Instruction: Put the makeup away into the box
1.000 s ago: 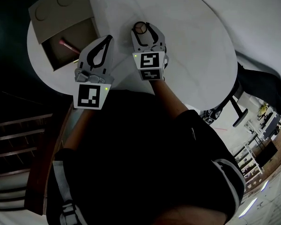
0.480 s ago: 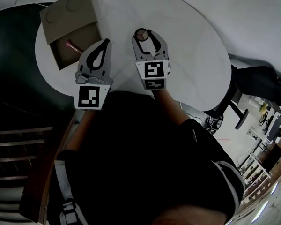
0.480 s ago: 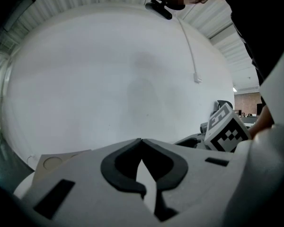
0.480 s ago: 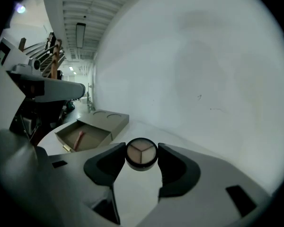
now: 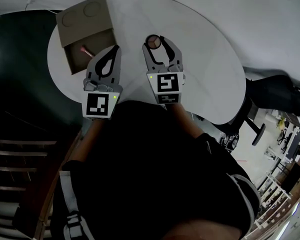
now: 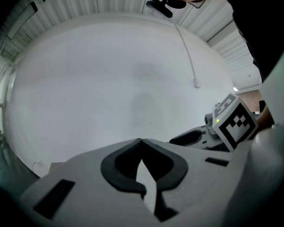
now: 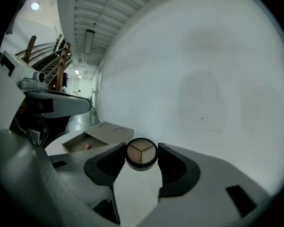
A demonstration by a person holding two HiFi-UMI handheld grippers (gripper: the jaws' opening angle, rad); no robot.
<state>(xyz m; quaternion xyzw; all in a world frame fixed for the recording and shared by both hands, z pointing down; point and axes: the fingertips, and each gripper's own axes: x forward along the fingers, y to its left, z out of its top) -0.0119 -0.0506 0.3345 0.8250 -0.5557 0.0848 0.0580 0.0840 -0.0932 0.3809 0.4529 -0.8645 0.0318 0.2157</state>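
A round compact (image 5: 153,42) with a three-part tan face (image 7: 141,153) sits between the fingertips of my right gripper (image 5: 155,43), which is shut on it over the white round table (image 5: 205,59). The open cardboard box (image 5: 85,34) stands at the table's far left, with a pink makeup item (image 5: 83,49) inside; the right gripper view shows the box (image 7: 97,136) left of the jaws. My left gripper (image 5: 113,50) hovers just right of the box, shut and holding nothing, its tips (image 6: 141,140) pressed together.
The box's lid (image 5: 82,11), with two round hollows, lies folded back behind it. A black chair (image 5: 275,91) stands off the table's right edge. Dark floor (image 5: 20,84) and stair rails lie to the left. My right gripper's marker cube (image 6: 234,122) shows in the left gripper view.
The head view has shifted, so the box and table sit further right and lower. The right gripper, still holding the compact, is a little closer to the box. The left gripper stays shut.
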